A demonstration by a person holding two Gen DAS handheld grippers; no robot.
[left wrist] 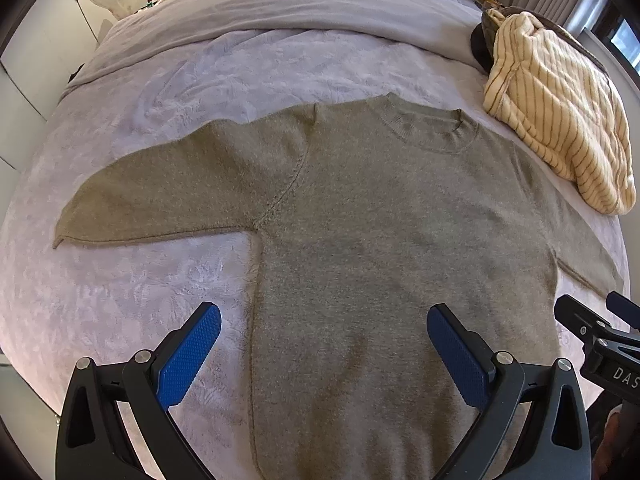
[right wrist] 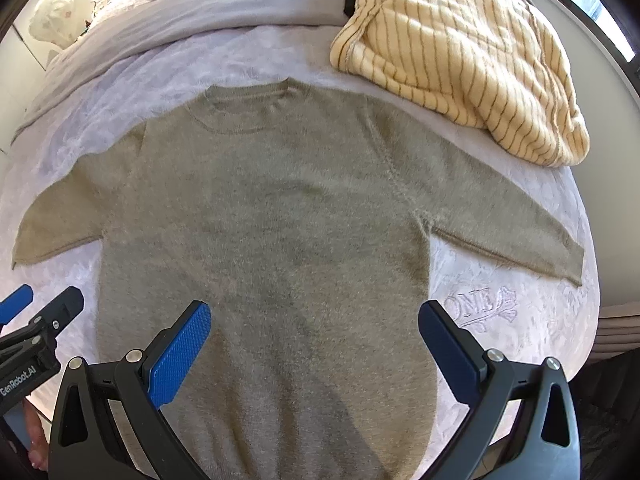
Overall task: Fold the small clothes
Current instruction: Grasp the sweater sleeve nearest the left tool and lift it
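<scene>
An olive-green knit sweater (left wrist: 360, 220) lies flat and face up on the bed, collar away from me, both sleeves spread sideways; it also shows in the right wrist view (right wrist: 280, 208). My left gripper (left wrist: 324, 320) is open and empty, held above the sweater's lower left side seam. My right gripper (right wrist: 314, 318) is open and empty above the sweater's lower right body. Each gripper shows at the edge of the other's view: the right one (left wrist: 600, 320), the left one (right wrist: 36, 312).
The bed has a pale lilac plush cover (left wrist: 140, 300) with an embroidered logo (right wrist: 480, 308). A cream striped garment (left wrist: 556, 120) lies bunched at the far right, also in the right wrist view (right wrist: 460, 52). A grey duvet (left wrist: 280, 4) lies folded at the head.
</scene>
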